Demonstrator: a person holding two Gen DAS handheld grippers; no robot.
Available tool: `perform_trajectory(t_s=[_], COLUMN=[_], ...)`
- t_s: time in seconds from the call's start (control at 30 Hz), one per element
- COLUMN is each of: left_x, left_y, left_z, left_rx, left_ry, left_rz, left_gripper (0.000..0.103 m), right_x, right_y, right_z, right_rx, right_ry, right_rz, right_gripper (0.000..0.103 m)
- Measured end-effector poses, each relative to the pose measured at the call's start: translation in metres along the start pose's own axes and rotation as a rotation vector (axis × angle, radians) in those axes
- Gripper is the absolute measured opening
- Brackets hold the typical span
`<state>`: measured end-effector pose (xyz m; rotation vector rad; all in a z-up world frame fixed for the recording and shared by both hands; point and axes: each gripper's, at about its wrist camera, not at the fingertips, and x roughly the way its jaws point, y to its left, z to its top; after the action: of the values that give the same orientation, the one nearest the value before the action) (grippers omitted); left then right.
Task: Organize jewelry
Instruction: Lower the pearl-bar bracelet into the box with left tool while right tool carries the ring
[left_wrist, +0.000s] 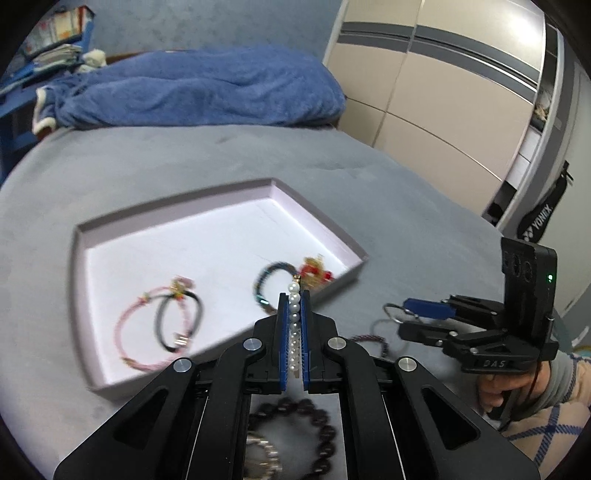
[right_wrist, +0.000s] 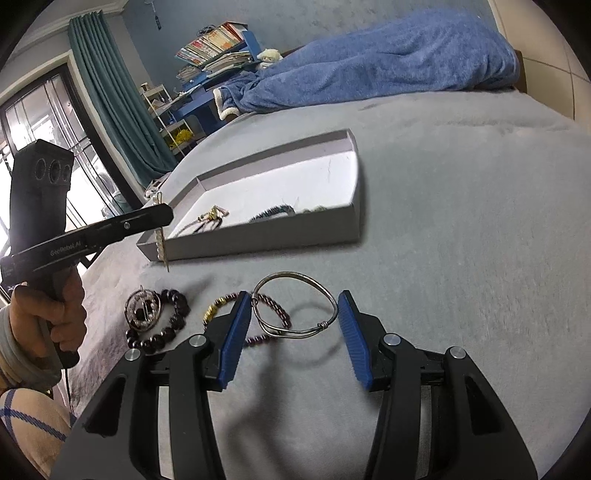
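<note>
My left gripper (left_wrist: 294, 295) is shut on a pearl hair clip (left_wrist: 294, 317) and holds it above the near edge of the shallow grey box (left_wrist: 177, 218). The box holds a pink bracelet (left_wrist: 127, 325), a black hair tie (left_wrist: 162, 325), a dark beaded bracelet (left_wrist: 264, 280) and a red-gold piece (left_wrist: 314, 275). My right gripper (right_wrist: 293, 306) is open, its pads on either side of a silver wire bangle (right_wrist: 295, 306) lying on the bed. In the right wrist view the left gripper (right_wrist: 162, 218) holds the clip (right_wrist: 160, 245) hanging in front of the box's corner (right_wrist: 258, 236).
On the grey bed cover lie a dark bead bracelet (right_wrist: 162, 325), a clear bead bracelet (right_wrist: 142, 308) and a maroon bead strand with gold beads (right_wrist: 273, 306). A blue blanket (right_wrist: 369, 62) lies at the far end. Wardrobe doors (left_wrist: 443, 110) stand to the right.
</note>
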<state>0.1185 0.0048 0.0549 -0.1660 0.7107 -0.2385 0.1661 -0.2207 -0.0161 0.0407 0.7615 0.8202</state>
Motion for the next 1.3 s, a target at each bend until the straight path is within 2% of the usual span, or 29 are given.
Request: perform_trajectory(t_s=[0.37, 0.67, 1.0, 1.23, 1.27, 1.3], left_x=[-0.016, 0.000, 0.029, 0.037, 0.038, 0.037], left_y=[0.044, 0.055, 0.067, 0.066, 0.067, 0.067], left_z=[0.016, 0.022, 0.015, 0.002, 0.001, 0.000], left_rx=[-0.098, -0.096, -0.072, -0.051, -0.055, -0.057], left_ry=[-0.080, -0.089, -0.018, 0.035, 0.039, 0.042], left_rz=[0.099, 0.169, 0.224, 0.240, 0.238, 0.238], left_gripper=[0.006, 0.006, 0.006, 0.006, 0.008, 0.015], right_x=[0.026, 0.073, 0.116, 0.119, 0.117, 0.117], right_y=[0.033, 0.063, 0.070, 0.071, 0.071, 0.072], right_z=[0.047, 0.074, 0.074, 0.069, 0.069, 0.069], right_rx=[-0.104, -0.184, -0.214, -0.221, -0.218, -0.216], right_ry=[-0.018, 0.035, 0.105, 0.116, 0.115, 0.113], right_rz=[0.031, 0.040, -0.025, -0.040, -0.039, -0.039], right_gripper=[0.049, 0.049, 0.049, 0.049, 0.050, 0.050])
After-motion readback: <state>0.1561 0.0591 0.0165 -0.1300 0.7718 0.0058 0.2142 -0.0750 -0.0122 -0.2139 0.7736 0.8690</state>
